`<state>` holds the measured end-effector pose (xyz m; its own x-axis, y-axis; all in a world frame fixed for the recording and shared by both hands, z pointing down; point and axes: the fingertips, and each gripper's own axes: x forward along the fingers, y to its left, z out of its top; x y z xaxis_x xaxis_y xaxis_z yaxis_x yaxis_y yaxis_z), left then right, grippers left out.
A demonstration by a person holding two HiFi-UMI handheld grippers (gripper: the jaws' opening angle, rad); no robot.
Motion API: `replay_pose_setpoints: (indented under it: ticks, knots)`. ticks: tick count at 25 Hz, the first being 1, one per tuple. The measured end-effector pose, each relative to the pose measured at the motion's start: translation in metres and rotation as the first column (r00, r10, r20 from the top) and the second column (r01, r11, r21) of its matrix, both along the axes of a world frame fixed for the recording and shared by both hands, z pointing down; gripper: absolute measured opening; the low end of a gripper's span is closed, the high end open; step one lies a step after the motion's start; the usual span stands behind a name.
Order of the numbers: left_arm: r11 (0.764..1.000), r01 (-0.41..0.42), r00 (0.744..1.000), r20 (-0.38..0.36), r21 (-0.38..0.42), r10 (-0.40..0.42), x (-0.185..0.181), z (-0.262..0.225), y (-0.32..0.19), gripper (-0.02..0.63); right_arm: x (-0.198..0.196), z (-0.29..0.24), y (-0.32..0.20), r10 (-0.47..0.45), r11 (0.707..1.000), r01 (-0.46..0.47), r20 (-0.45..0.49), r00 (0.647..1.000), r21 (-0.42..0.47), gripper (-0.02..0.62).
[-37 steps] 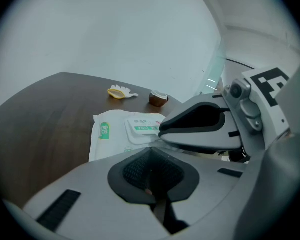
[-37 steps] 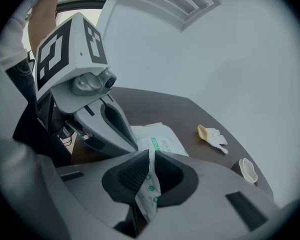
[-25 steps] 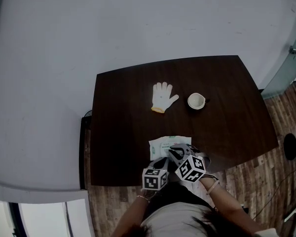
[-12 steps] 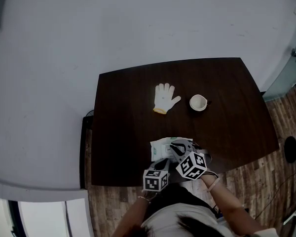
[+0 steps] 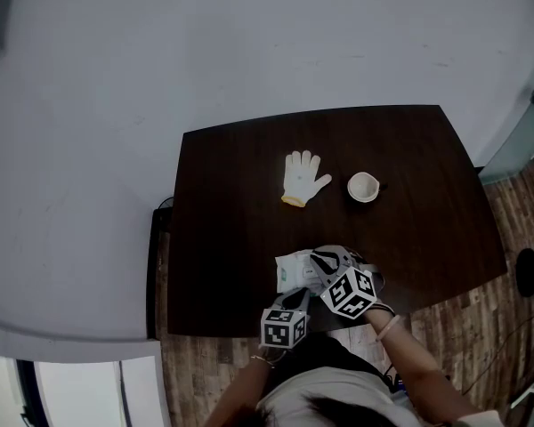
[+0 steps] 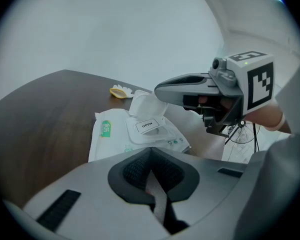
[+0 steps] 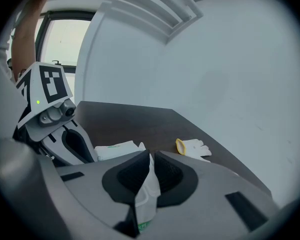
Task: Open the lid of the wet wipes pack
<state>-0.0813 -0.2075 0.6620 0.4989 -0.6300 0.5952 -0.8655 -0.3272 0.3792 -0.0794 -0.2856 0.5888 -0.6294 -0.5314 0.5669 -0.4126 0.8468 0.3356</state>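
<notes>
The white wet wipes pack [image 5: 292,269] lies near the table's front edge. My left gripper [image 6: 151,155] is shut on the pack's near edge [image 6: 110,136], with a thin strip of wrapper pinched between its pads. My right gripper [image 7: 149,158] is shut on the lid flap [image 7: 147,185], which runs up between its pads; its jaws are easing open slightly. In the left gripper view the right gripper [image 6: 159,90] holds that lid [image 6: 146,104] lifted off the pack, above the sticker marked OPEN [image 6: 147,125]. From the head view both grippers [image 5: 295,295] [image 5: 322,258] sit over the pack.
A white work glove [image 5: 304,178] with a yellow cuff lies mid-table. A small white cup [image 5: 362,187] stands to its right. The dark table [image 5: 231,203] ends just in front of the person, with wooden floor [image 5: 463,318] beyond its right edge.
My right gripper has drawn the lid flap a little up and away from the person. The left gripper and the pack have stayed where they were.
</notes>
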Motion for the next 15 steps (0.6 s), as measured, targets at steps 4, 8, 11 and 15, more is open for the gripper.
replay_pose_setpoints:
  ticks: [4, 8, 11, 15]
  knots:
    - [1.000, -0.001, 1.000, -0.004, -0.003, 0.001, 0.000, 0.001, 0.000, 0.014, 0.000, 0.002, -0.008, 0.003, 1.000, -0.003, 0.004, 1.000, -0.004, 0.040]
    - [1.000, -0.001, 1.000, -0.006, -0.005, 0.001, 0.000, 0.001, -0.002, 0.014, -0.001, 0.004, -0.017, 0.011, 1.000, -0.011, 0.012, 1.000, -0.015, 0.041]
    - [1.000, -0.002, 1.000, -0.004, -0.002, 0.002, 0.000, 0.001, -0.002, 0.014, -0.001, 0.006, -0.025, 0.020, 0.999, -0.020, 0.024, 1.000, -0.029, 0.043]
    - [1.000, -0.003, 1.000, -0.007, 0.000, 0.003, 0.000, 0.002, -0.003, 0.014, -0.002, 0.010, -0.033, 0.026, 0.999, -0.025, 0.029, 0.999, -0.045, 0.044]
